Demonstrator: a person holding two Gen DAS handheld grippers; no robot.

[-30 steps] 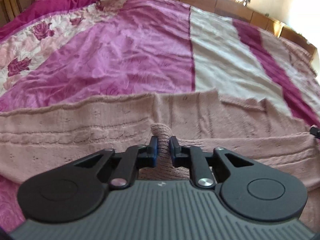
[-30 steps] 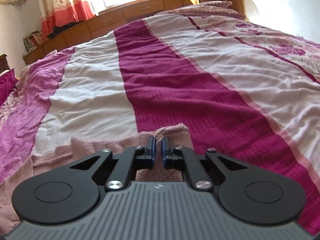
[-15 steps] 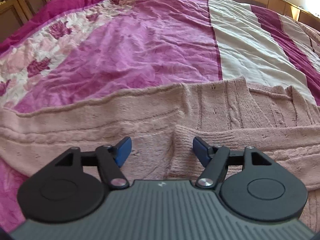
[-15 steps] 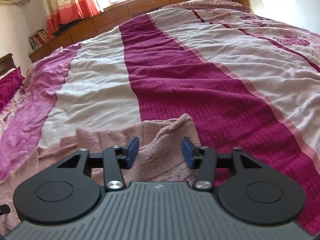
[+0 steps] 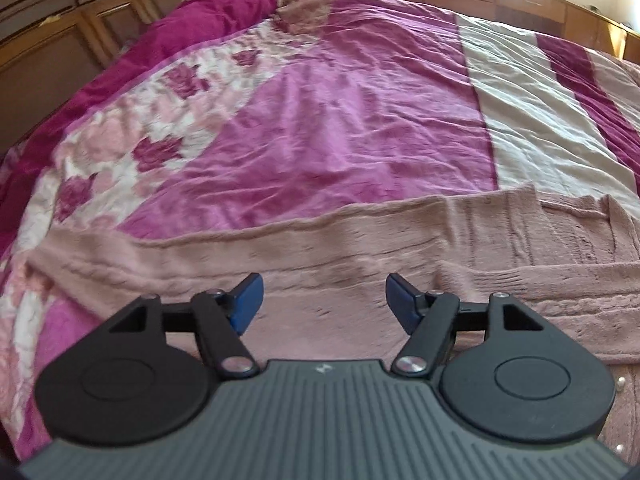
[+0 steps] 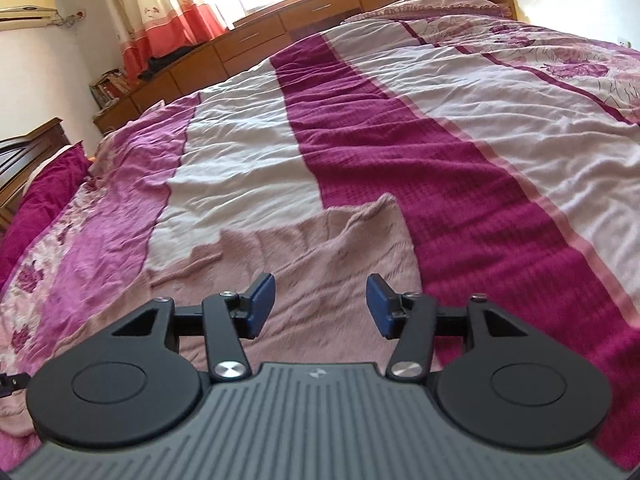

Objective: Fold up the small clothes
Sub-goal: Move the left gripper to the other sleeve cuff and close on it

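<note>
A dusty-pink knitted cardigan lies spread flat across the near part of the bed, with a folded-over sleeve band along its right side. My left gripper hovers just above the knit, open, blue pads apart, nothing between them. In the right wrist view the same cardigan shows its far corner lying on the bedspread. My right gripper is above it with its jaws still opening a little and nothing held.
The bed is covered by a bedspread in magenta, pink floral and cream stripes. Wooden cabinets stand at the left, drawers under a curtained window at the far side. A pillow lies far right.
Both grippers let go of the cardigan folds they pinched, opened wide and pulled back and up. The released cloth now lies flat on the bed.
</note>
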